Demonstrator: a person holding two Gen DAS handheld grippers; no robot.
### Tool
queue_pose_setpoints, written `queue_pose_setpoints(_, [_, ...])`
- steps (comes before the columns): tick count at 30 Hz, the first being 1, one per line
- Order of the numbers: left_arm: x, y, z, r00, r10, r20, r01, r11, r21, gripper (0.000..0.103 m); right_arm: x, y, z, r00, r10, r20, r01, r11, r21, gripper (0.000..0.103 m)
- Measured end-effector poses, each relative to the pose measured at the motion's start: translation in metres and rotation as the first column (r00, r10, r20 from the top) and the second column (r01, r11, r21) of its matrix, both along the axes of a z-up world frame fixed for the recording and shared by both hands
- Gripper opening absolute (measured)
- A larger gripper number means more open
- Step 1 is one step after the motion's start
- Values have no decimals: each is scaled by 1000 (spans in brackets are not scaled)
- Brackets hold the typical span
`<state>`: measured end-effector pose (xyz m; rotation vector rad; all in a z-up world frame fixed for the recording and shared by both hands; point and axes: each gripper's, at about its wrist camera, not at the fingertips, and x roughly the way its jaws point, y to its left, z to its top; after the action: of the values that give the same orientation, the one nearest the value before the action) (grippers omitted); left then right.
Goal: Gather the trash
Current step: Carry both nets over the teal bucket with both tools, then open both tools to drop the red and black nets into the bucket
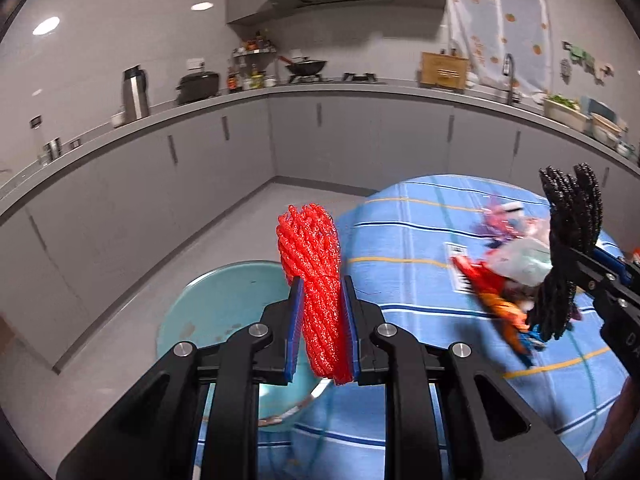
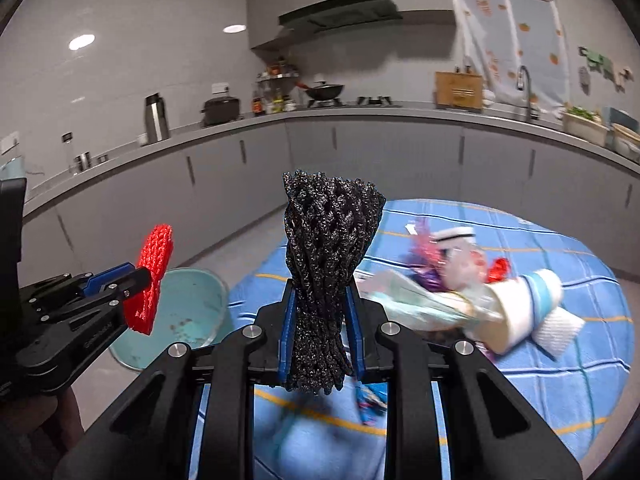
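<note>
Left wrist view: left claw (image 1: 322,312) angled down clamps red foam net (image 1: 312,264); right claw (image 2: 320,320) likewise clamps black foam net (image 2: 330,240).

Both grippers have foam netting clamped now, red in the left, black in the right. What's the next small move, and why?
Probably carry the left gripper out over the teal bin and let go there. Its jaws are shut on the red foam net, clear of the blue checked tablecloth, and the bin stands open just beside it. The right gripper, shut on the black foam net, could follow.
</note>
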<state>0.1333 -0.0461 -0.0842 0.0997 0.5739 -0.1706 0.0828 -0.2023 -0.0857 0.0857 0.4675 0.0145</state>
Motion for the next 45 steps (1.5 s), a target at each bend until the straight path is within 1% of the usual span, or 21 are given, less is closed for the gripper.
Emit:
queue_pose_setpoints(6, [11,34,-3,996,83,-8,-83,997,-2,19,26,24,-3,997,80,-14,-80,997,21,24])
queue_pose_setpoints(18, [36,74,-15,982,186,-32,-185,983,13,20,71,69,-6,977,210,-28,-208,977,54,24])
queue_pose_setpoints(27, [55,86,-31,977,198,-78,-199,980,0,20,109,105,-16,952,301,-63,-297,953,67,24])
queue_pose_setpoints(31, [65,93,-39,974,200,-103,-202,979,-7,21,125,117,-23,935,345,-85,-337,937,94,24])
queue_pose_setpoints(38, [77,98,-48,970,206,-128,-209,978,-8,22,143,133,-43,911,388,-138,-376,921,107,25])
queue_pose_setpoints(41, [78,99,-54,967,210,-141,-213,977,-7,23,147,135,-49,907,395,-149,-381,918,114,26])
queue_pose_setpoints(42, [78,100,-55,967,211,-144,-214,977,-7,23,149,135,-51,904,400,-155,-384,915,124,29])
queue_pose_setpoints(43, [78,100,-58,966,210,-149,-213,977,-7,26,149,134,-53,903,401,-157,-384,914,128,35])
queue_pose_setpoints(44, [79,100,-58,966,210,-151,-213,977,-5,27,150,133,-54,904,398,-156,-380,916,130,36])
queue_pose_setpoints(45, [78,100,-60,965,212,-153,-214,977,-1,30,151,132,-54,903,400,-158,-381,914,137,37])
